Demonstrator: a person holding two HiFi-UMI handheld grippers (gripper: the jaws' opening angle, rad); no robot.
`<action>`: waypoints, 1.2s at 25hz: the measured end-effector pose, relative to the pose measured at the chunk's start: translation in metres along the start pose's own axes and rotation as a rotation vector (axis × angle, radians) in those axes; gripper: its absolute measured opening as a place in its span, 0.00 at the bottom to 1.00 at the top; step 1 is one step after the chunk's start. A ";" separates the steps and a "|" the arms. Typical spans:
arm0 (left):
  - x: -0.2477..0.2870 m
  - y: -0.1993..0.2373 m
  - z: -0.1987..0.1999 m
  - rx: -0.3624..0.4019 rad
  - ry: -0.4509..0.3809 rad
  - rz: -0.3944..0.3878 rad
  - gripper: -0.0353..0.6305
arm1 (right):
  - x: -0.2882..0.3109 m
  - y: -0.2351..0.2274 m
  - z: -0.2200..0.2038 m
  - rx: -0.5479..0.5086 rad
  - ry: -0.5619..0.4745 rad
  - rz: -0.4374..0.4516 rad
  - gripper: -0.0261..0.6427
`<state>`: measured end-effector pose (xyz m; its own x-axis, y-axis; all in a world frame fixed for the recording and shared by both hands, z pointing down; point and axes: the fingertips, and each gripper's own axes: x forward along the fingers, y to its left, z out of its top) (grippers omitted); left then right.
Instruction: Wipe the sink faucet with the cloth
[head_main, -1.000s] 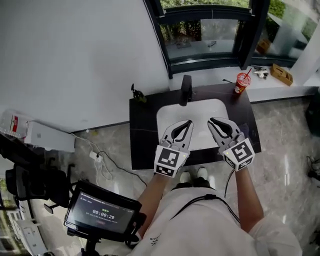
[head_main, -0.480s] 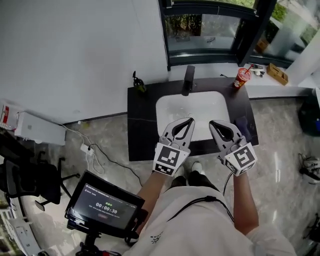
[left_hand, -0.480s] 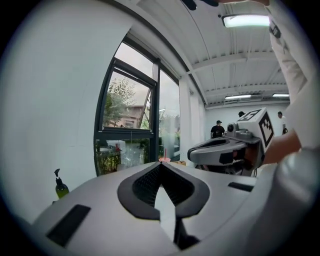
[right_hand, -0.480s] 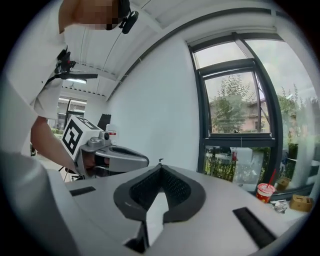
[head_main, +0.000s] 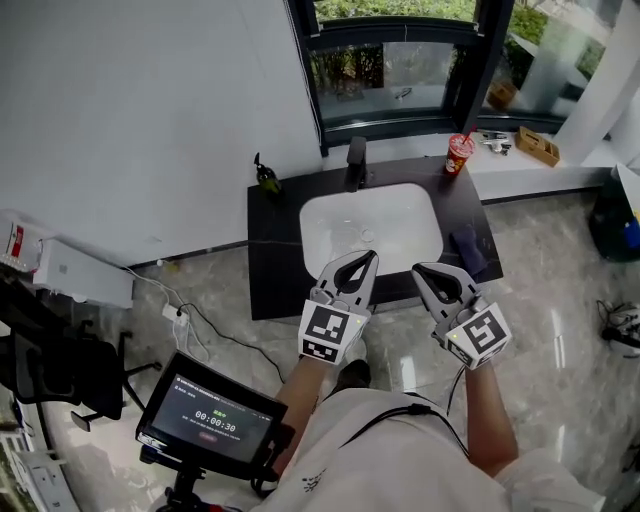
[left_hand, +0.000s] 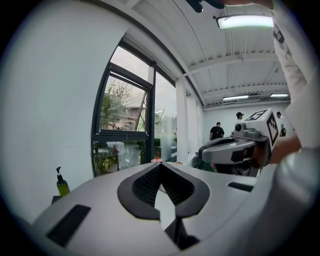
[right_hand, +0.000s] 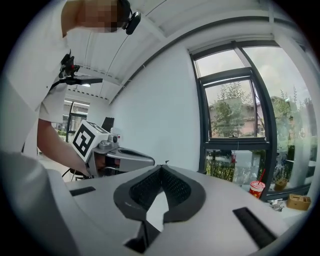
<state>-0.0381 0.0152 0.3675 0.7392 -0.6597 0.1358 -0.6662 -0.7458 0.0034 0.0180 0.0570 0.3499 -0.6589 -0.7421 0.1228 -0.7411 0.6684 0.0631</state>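
The black faucet (head_main: 355, 163) stands upright at the back of the white sink (head_main: 322, 215), which is set in a dark counter (head_main: 270, 250). A dark blue cloth (head_main: 467, 250) lies on the counter to the right of the basin, with nothing holding it. My left gripper (head_main: 371, 256) is shut and empty, its tips over the counter's front edge. My right gripper (head_main: 419, 270) is shut and empty too, just in front of the counter and left of the cloth. The left gripper view shows shut tips (left_hand: 160, 164), and so does the right gripper view (right_hand: 161, 167).
A soap bottle (head_main: 265, 177) stands at the counter's back left, and a red cup (head_main: 458, 153) with a straw at the back right. A cardboard box (head_main: 538, 145) sits on the window sill. A monitor (head_main: 210, 420), cables and a white box (head_main: 85, 275) are on the floor to the left.
Both grippers have drawn back from over the basin to the counter's front edge, as the person stepped away. The cloth, earlier by the right gripper, now lies in plain sight.
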 end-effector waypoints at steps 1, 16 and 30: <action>-0.005 -0.008 0.001 0.000 -0.002 0.011 0.05 | -0.008 0.005 0.001 -0.004 -0.009 0.009 0.05; -0.140 -0.202 -0.019 -0.043 0.007 0.138 0.05 | -0.217 0.109 -0.018 0.055 -0.065 0.017 0.05; -0.233 -0.248 -0.001 0.004 -0.020 0.164 0.05 | -0.276 0.179 0.001 0.073 -0.083 0.022 0.05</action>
<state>-0.0451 0.3540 0.3365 0.6224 -0.7743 0.1144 -0.7777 -0.6283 -0.0215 0.0671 0.3821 0.3266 -0.6816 -0.7306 0.0406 -0.7315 0.6818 -0.0118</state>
